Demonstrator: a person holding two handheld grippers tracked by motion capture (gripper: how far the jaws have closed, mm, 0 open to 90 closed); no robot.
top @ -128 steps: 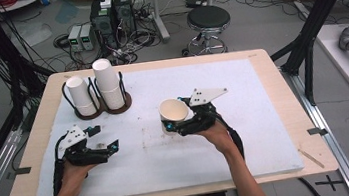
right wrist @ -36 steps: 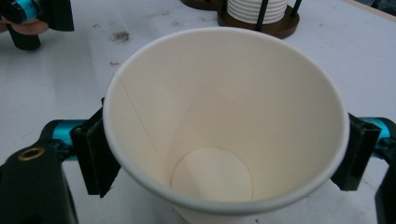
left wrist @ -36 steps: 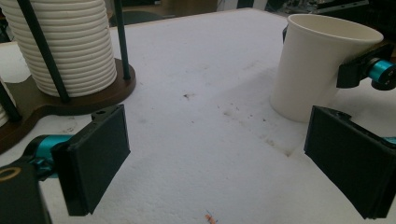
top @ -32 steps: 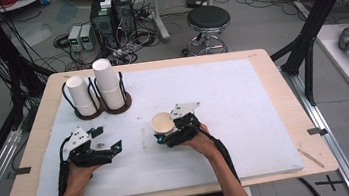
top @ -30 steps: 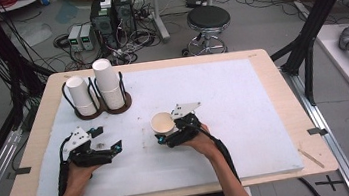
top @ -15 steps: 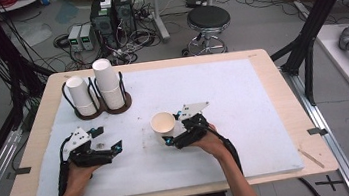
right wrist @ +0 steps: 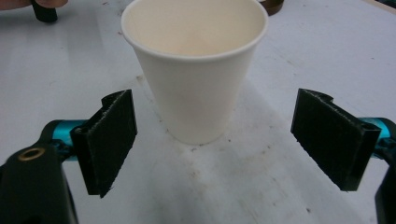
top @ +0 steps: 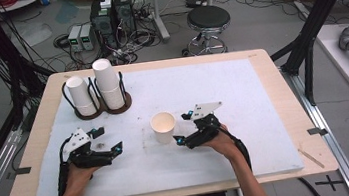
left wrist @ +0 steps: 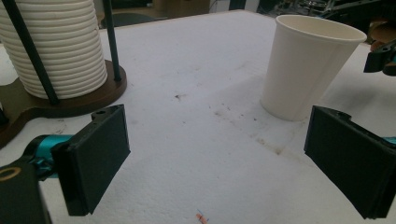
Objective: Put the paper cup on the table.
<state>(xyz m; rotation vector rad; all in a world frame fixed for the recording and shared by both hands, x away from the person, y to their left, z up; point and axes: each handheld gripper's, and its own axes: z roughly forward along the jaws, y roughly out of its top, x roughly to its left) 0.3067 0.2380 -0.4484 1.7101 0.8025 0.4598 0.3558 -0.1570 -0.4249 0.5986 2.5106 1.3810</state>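
We find the paper cup point(top: 163, 127) standing upright, mouth up, on the white mat of the desk point(top: 263, 97), near the middle and free of any contact. Its long axis is vertical. It lies directly ahead of the right hand-held gripper point(top: 182, 127), just beside the jaw tips; in the right gripper view the paper cup point(right wrist: 195, 65) sits centred between the two black jaws, which stand wide apart and clear of its wall on both sides, so we record that gripper as released. The left hand-held gripper point(top: 109, 140) rests farther off, its jaws likewise spread and empty, with the cup point(left wrist: 308, 65) ahead and to its right. The right hand is plainly the nearer.

The cup is plain off-white, tapered to a narrower base, with a rolled rim, and appears empty, though its floor is not fully visible. The cup stacks point(top: 96, 90) in their holder stand well apart at the far left.
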